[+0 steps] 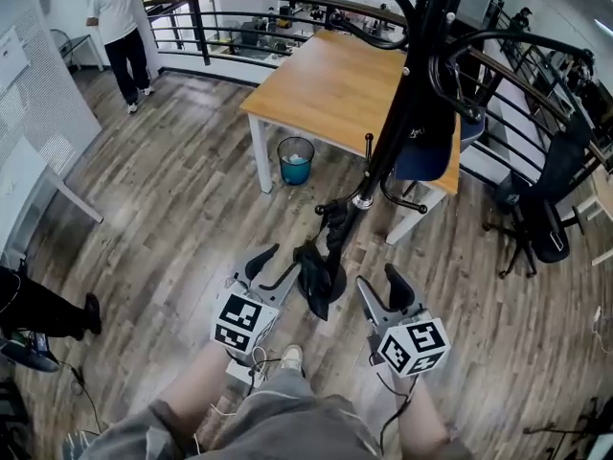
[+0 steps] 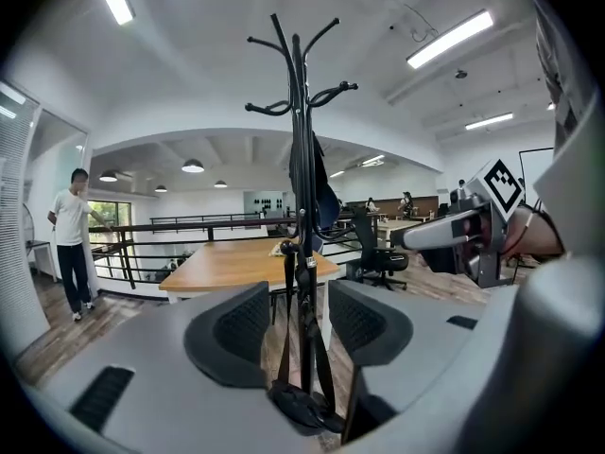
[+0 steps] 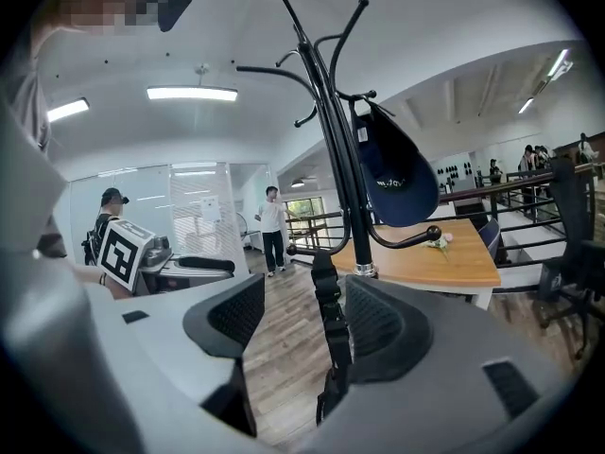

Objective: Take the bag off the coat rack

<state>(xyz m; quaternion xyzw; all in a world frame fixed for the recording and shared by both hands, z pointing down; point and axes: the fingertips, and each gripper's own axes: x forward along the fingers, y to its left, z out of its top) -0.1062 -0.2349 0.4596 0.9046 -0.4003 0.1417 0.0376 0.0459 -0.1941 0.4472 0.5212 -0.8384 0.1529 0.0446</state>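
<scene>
A black coat rack (image 1: pixel 388 123) stands on the wooden floor, its pole (image 2: pixel 301 159) straight ahead of both grippers. A small black bag (image 1: pixel 312 278) hangs low by a long strap (image 1: pixel 335 226) from one of the rack's lower hooks. In the left gripper view the bag (image 2: pixel 302 410) shows low between the open jaws of my left gripper (image 2: pixel 298 324). The strap (image 3: pixel 331 320) runs down between the open jaws of my right gripper (image 3: pixel 298 324), pads clear of it. The left gripper (image 1: pixel 276 268) and right gripper (image 1: pixel 381 290) flank the bag. A navy cap (image 1: pixel 426 142) hangs higher up.
Behind the rack is a wooden table (image 1: pixel 335 84) with a blue waste bin (image 1: pixel 295 161) under it. A black office chair (image 1: pixel 546 209) sits at the right. A person (image 1: pixel 120 27) stands far left by the railing (image 1: pixel 220 17). My own legs fill the bottom.
</scene>
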